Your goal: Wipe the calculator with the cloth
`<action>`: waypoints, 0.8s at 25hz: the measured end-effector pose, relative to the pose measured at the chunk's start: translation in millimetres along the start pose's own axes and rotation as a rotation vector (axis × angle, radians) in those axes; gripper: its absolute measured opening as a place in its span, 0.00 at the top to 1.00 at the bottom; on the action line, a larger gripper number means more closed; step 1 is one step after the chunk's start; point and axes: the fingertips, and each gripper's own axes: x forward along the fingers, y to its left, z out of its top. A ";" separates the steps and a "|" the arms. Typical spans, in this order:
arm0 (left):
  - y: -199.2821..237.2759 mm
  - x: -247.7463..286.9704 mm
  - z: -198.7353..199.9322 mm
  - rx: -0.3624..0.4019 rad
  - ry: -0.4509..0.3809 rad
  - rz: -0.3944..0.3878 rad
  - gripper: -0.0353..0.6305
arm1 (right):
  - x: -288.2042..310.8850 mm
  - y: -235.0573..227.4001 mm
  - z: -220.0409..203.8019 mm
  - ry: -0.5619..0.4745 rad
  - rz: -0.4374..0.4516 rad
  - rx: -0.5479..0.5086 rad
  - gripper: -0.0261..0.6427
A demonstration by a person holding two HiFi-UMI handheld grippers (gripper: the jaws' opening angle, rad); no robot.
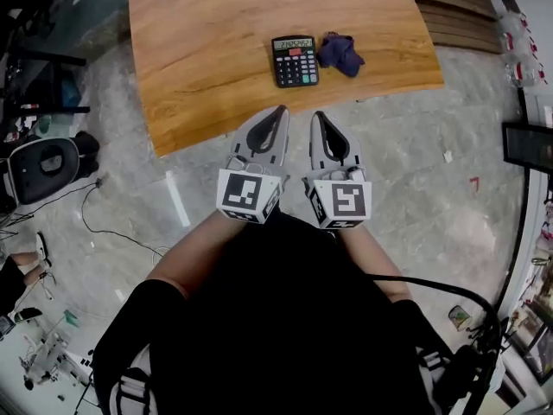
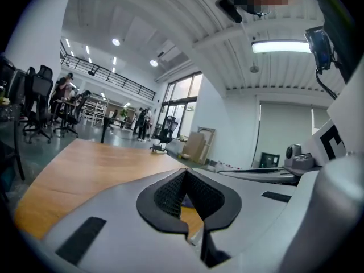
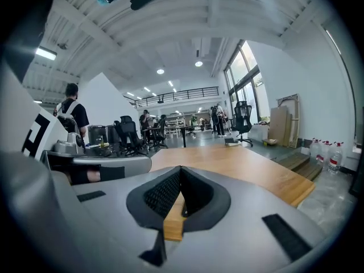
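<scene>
A black calculator (image 1: 295, 60) lies flat near the front edge of the wooden table (image 1: 207, 50). A crumpled dark blue cloth (image 1: 340, 53) sits just right of it, touching or nearly touching. My left gripper (image 1: 280, 110) and right gripper (image 1: 316, 115) are held side by side over the floor, just short of the table's edge, both pointing at the calculator. Both are shut with nothing between the jaws. In the left gripper view the shut left gripper (image 2: 185, 172) faces the table top (image 2: 91, 169). In the right gripper view the shut right gripper (image 3: 181, 168) does the same.
A black office chair (image 1: 43, 167) and loose cables (image 1: 104, 223) are on the grey floor at the left. Wooden steps (image 1: 458, 15) and water bottles (image 1: 518, 50) are at the right. More desks, chairs and people (image 3: 73, 115) stand in the hall beyond.
</scene>
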 end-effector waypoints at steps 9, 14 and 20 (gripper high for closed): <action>50.5 83.6 17.1 0.004 0.032 -0.020 0.94 | 87.7 -41.6 29.9 -0.003 -0.050 -0.018 0.94; 56.6 111.9 11.2 -0.006 0.056 0.005 0.94 | 111.2 -65.5 31.5 0.008 -0.037 -0.012 0.94; 64.9 144.7 7.9 -0.008 0.070 0.076 0.94 | 141.7 -90.6 26.3 0.035 0.024 -0.013 0.94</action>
